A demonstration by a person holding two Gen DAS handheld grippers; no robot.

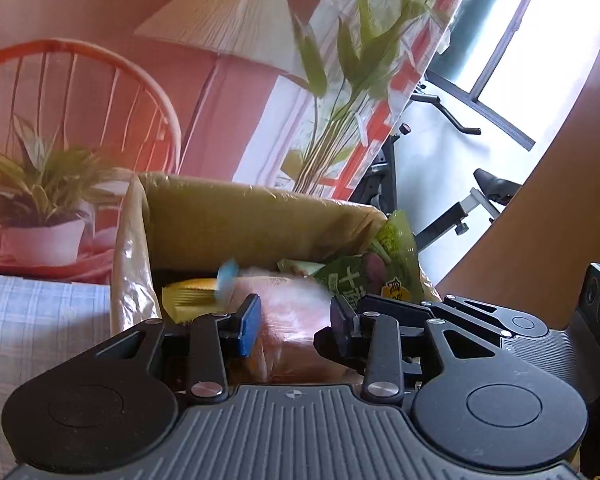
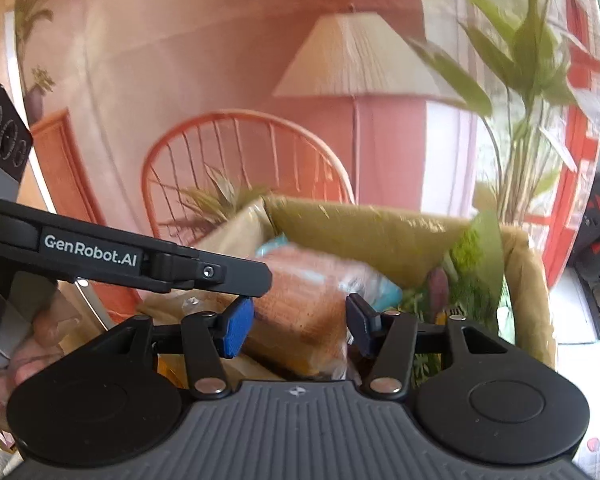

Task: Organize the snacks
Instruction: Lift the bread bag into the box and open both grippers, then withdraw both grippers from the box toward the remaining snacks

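A printed backdrop [image 1: 100,8] in salmon pink fills most of both views, showing a pleated floor lamp [image 1: 224,20], an orange spindle-back chair [image 1: 72,92], a potted plant [image 1: 40,200] in a white pot and tall green leaves [image 1: 356,52]. Its right edge [image 1: 412,92] leans at a slant in the left wrist view. Beyond that edge stands a black exercise bike [image 1: 476,196] against a pale wall, and a dark-framed window [image 1: 540,40] glows with bright daylight. A pale checked cloth [image 1: 40,320] covers the worktop at lower left. A curved brown surface [image 1: 560,184] closes the right side.
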